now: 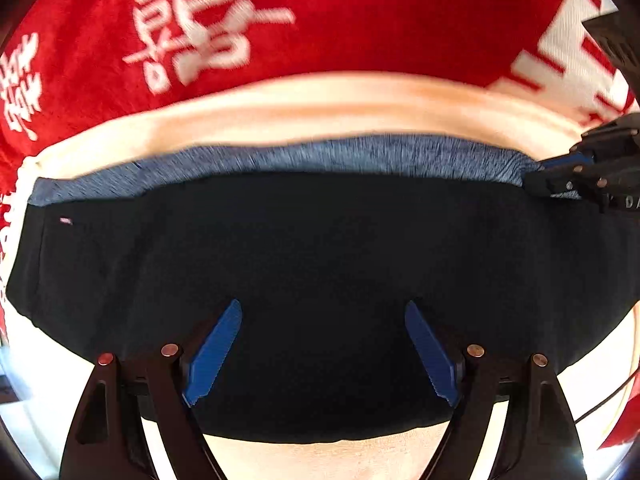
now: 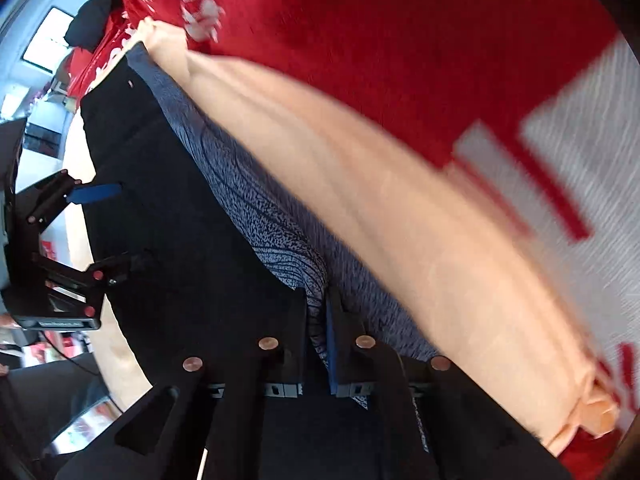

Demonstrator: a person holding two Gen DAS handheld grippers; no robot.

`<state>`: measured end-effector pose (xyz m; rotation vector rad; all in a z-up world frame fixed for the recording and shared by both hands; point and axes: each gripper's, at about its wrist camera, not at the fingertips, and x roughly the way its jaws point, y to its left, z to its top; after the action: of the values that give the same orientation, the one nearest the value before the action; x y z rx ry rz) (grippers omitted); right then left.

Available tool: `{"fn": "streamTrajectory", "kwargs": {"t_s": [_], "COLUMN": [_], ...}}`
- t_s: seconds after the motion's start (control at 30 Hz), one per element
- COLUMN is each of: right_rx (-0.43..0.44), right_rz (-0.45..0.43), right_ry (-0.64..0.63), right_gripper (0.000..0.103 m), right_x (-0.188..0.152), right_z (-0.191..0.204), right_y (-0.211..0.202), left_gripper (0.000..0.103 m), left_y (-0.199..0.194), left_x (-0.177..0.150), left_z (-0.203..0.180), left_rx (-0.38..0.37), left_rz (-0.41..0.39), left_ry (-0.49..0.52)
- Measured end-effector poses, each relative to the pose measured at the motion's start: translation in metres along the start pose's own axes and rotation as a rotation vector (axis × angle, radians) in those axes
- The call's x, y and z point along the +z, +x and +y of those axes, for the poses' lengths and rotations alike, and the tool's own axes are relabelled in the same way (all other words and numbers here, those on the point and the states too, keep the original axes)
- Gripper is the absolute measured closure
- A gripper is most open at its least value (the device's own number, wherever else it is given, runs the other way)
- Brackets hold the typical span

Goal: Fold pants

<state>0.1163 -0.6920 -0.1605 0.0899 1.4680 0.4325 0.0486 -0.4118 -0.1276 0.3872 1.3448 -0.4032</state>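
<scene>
Red blanket (image 1: 360,20) under dark pants (image 1: 320,260).

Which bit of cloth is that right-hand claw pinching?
On the red blanket lies a cream towel, with dark navy pants on top. The right claw pinches the speckled blue strip along their far edge, the only mottled cloth there.

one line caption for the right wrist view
Right gripper pinches the blue-grey heathered fabric beside dark navy pants on a red blanket.

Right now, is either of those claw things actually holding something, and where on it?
The right gripper pinches the pants at their blue-grey inner edge. The left gripper is open, holding nothing.
</scene>
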Motion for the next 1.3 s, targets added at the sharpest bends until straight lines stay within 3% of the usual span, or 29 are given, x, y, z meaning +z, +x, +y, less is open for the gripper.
{"fn": "streamTrajectory", "kwargs": {"t_s": [0.13, 0.17, 0.23, 0.3, 0.37, 0.4, 0.57, 0.63, 0.7, 0.73, 0.77, 0.8, 0.9, 0.93, 1.0, 1.03, 1.07, 1.23, 1.3], "right_rx": [-0.014, -0.043, -0.076, -0.039, 0.022, 0.036, -0.045, -0.021, 0.005, 0.023, 0.047, 0.054, -0.002, -0.006, 0.003, 0.014, 0.017, 0.116, 0.130], "right_rz": [-0.023, -0.003, -0.042, -0.136, -0.233, -0.282, -0.368, -0.423, -0.467, -0.474, -0.468, -0.466, -0.471, -0.456, -0.422, -0.415, -0.424, -0.530, -0.539], "right_ry": [0.078, 0.124, 0.214, 0.393, 0.591, 0.694, 1.136, 1.242, 1.297, 1.317, 1.327, 1.329, 1.287, 1.279, 1.290, 1.302, 1.313, 1.328, 1.346], "right_gripper": [0.086, 0.078, 0.074, 0.069, 0.045, 0.041, 0.040, 0.040, 0.042, 0.051, 0.088, 0.095, 0.095, 0.090, 0.072, 0.050, 0.038, 0.038, 0.047], "right_x": [0.011, 0.009, -0.007, -0.044, -0.094, -0.126, -0.257, -0.279, -0.289, -0.289, -0.285, -0.281, -0.281, -0.283, -0.283, -0.288, -0.292, -0.298, -0.291], "right_z": [-0.011, -0.015, -0.018, -0.031, -0.042, -0.045, -0.065, -0.076, -0.089, -0.094, -0.096, -0.088, -0.071, -0.067, -0.057, -0.056, -0.055, -0.060, -0.066], "right_y": [-0.001, 0.003, -0.009, -0.036, -0.061, -0.071, -0.088, -0.086, -0.081, -0.076, -0.072, -0.067, -0.072, -0.072, -0.064, -0.062, -0.060, -0.052, -0.047], "left_gripper": [0.018, 0.018, 0.018, 0.018, 0.018, 0.018, 0.018, 0.018, 0.018, 0.018, 0.018, 0.018, 0.018, 0.018, 0.018, 0.018, 0.018, 0.014, 0.010], "left_y": [0.001, 0.003, -0.002, -0.009, -0.008, -0.004, 0.014, 0.012, 0.010, 0.014, 0.013, 0.006, -0.001, -0.004, -0.008, -0.007, -0.005, 0.000, 0.012], "left_x": [0.015, 0.020, 0.033, 0.050, 0.058, 0.058, 0.037, 0.027, 0.023, 0.021, 0.021, 0.020, 0.019, 0.019, 0.021, 0.021, 0.023, 0.014, 0.014], "left_z": [0.002, 0.003, -0.006, -0.009, -0.003, 0.003, 0.010, 0.010, 0.002, 0.001, -0.002, -0.017, -0.030, -0.033, -0.035, -0.034, -0.032, -0.028, -0.017], "left_rx": [0.034, 0.042, 0.037, 0.056, 0.072, 0.076, 0.122, 0.121, 0.138, 0.146, 0.154, 0.158, 0.165, 0.165, 0.167, 0.169, 0.170, 0.176, 0.186], "left_rz": [-0.002, 0.012, -0.011, -0.046, -0.045, -0.029, 0.031, 0.011, 0.004, 0.004, 0.003, 0.006, 0.014, 0.015, 0.014, 0.014, 0.013, -0.005, -0.007], "left_ry": [0.009, 0.003, -0.004, 0.008, 0.007, -0.004, -0.009, -0.017, 0.003, 0.013, 0.023, 0.029, 0.049, 0.051, 0.048, 0.045, 0.042, 0.040, 0.037]}}
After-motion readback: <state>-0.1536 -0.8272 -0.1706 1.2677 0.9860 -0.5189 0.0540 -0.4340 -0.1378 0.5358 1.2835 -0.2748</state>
